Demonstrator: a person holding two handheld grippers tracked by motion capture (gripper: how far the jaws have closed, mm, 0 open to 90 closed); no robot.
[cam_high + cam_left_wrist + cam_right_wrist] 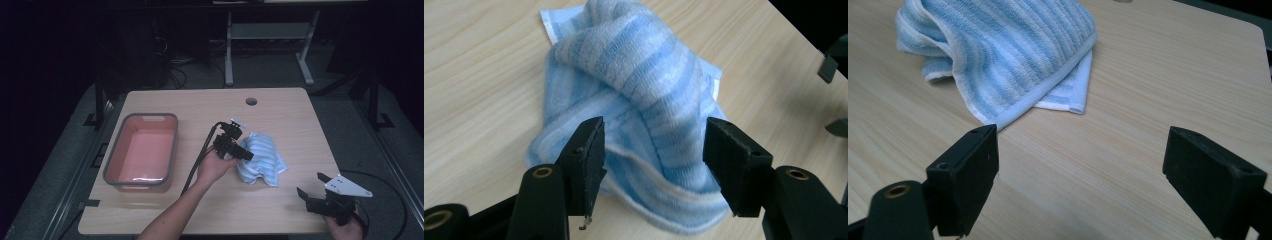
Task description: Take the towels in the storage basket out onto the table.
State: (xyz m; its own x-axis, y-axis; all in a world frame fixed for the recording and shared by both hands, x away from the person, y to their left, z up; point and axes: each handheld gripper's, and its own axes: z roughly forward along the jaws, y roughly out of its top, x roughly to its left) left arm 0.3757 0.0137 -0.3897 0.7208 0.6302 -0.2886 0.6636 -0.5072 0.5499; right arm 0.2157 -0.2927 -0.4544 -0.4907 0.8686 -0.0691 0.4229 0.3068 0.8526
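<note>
The left claw [651, 150] is gaping over one crumpled blue-striped towel [634, 115] at the table's [280, 110] middle, gripping nothing. The right claw [312, 186] is standing wide open and empty at the near right. One red tub [142, 150] is sitting left. No writing is showing.

One striped towel [261, 157] is lying on one table [280, 110]. One tub [142, 150] is sitting there, and two grippers are showing.

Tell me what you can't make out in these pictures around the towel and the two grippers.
- High view: the left gripper covers the towel's near-left edge, so contact is unclear.
- Left gripper view: the towel's near hem lies behind the jaws.
- Right gripper view: the towel is cut off by the top edge.
- High view: the bin's near inside wall is hidden.
</note>
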